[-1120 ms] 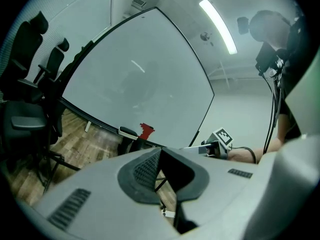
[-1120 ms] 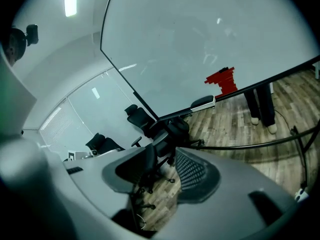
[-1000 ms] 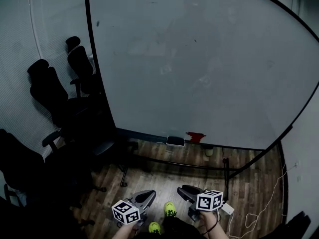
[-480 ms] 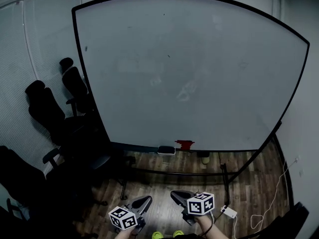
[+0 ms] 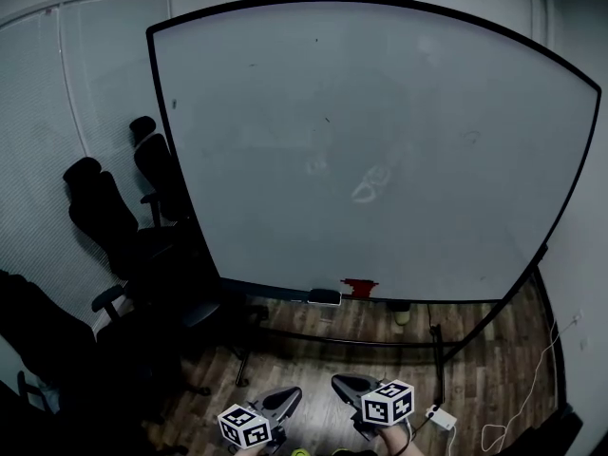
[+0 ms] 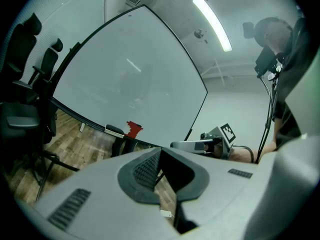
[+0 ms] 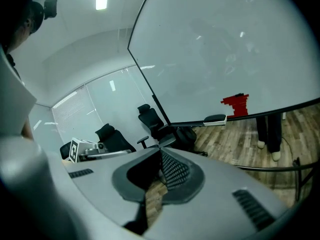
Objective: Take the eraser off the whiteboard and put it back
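Whiteboard on a wheeled stand, seen from the head view, with both hand-held grippers low in the foreground. The eraser (image 5: 324,296), a dark-topped block with a pale underside, lies at the lower edge of the whiteboard (image 5: 380,141), just beside a red object (image 5: 359,287) and well apart from both grippers. The left gripper (image 6: 160,151) has its jaws drawn together at the tips with nothing between them. The right gripper (image 7: 160,151) is likewise closed and empty. Both are aimed roughly toward the board's lower edge. This arrangement fits two stages equally: the eraser waiting on the board to be lifted, or the eraser back in its place with the grippers drawn away. The pictures do not settle which. Any grasp of the eraser would call for jaws parted wider than the block and a long reach forward. The hands holding the grippers are cut off at the bottom edge of the head view. Whether the eraser rests on a ledge or clings to the board surface is unclear. The nature of the red object cannot be told, and the faint marks on the board are too dim to read.
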Tool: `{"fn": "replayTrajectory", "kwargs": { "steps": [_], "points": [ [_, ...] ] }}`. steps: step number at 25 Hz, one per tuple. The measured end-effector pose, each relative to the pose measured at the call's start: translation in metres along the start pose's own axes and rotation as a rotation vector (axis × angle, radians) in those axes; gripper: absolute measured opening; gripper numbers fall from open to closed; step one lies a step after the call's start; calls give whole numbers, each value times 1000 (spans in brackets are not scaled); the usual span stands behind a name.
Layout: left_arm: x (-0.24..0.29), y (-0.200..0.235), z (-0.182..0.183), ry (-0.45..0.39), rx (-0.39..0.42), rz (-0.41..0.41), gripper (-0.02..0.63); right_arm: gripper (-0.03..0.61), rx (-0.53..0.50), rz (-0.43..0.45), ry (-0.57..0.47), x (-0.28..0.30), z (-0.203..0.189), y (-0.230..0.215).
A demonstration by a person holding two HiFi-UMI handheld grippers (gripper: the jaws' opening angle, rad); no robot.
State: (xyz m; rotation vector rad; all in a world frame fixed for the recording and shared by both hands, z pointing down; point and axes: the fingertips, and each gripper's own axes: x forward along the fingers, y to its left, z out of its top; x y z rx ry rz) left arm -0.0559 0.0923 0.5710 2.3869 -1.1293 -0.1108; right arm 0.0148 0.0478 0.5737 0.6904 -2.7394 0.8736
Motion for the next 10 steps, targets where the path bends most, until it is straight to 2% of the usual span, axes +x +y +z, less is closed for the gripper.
{"fn": "replayTrajectory", "kwargs": {
  "steps": [10],
  "points": [
    [19, -7, 10, -16, 17, -20, 6, 17, -39, 4, -3, -4, 7, -4]
  ]
}}
